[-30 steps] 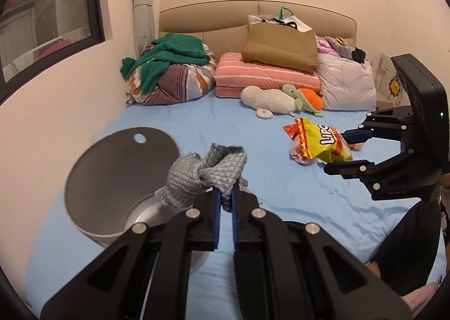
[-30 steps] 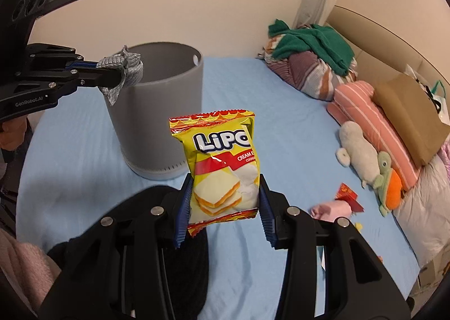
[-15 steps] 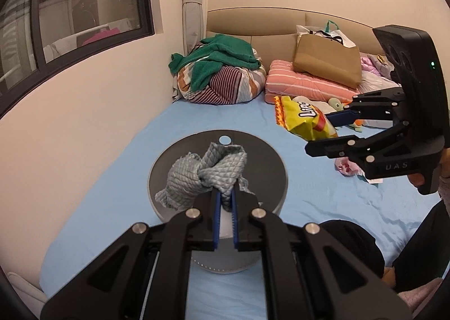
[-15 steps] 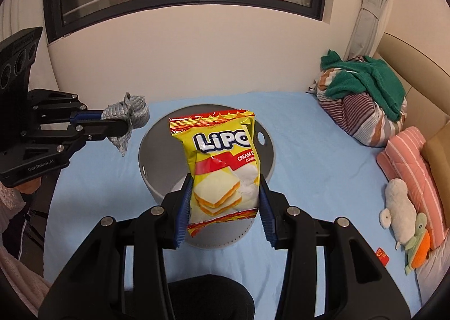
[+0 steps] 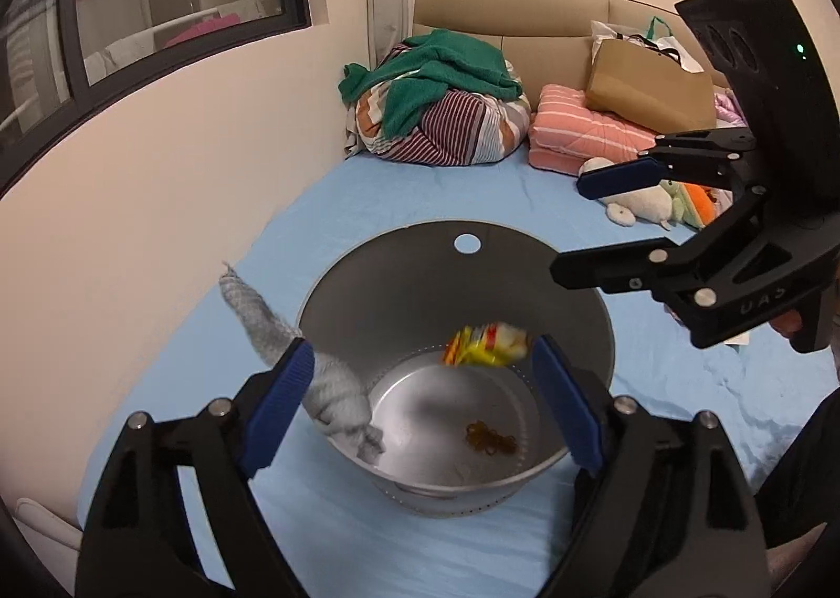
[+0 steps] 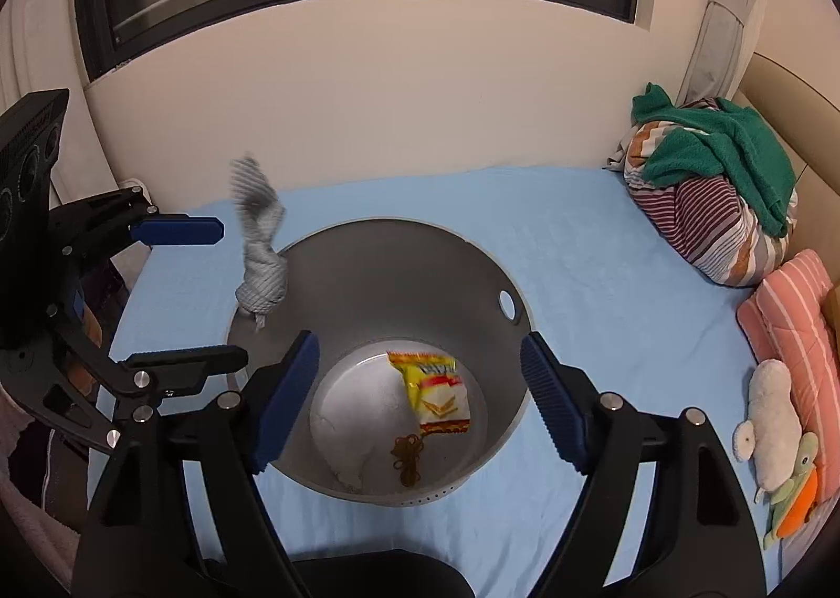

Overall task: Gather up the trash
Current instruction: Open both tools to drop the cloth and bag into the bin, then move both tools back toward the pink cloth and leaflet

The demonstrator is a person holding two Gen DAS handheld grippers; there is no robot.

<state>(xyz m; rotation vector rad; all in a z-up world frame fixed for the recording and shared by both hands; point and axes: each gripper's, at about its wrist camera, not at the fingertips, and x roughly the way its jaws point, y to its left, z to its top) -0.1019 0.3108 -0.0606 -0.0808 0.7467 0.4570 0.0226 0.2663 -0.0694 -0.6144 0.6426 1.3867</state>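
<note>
Blue bedding [image 6: 577, 241] covered the bed, with a grey bin [image 6: 462, 251] standing on it directly below both tools. Left gripper [image 5: 420, 404] fingers were opening, wide apart, nothing pressed between them; the grey knotted cloth [image 5: 336, 398] was loose beside the left finger, blurred, its long axis running steeply from upper left down into the bin. Right gripper [image 6: 415, 398] fingers were likewise opening and held nothing. Yellow snack packet [image 6: 433, 396] lay on the bin floor, long axis roughly upright in the right view. Beyond lay a striped bundle [image 5: 446, 125] and pink pillow [image 5: 583, 130].
</note>
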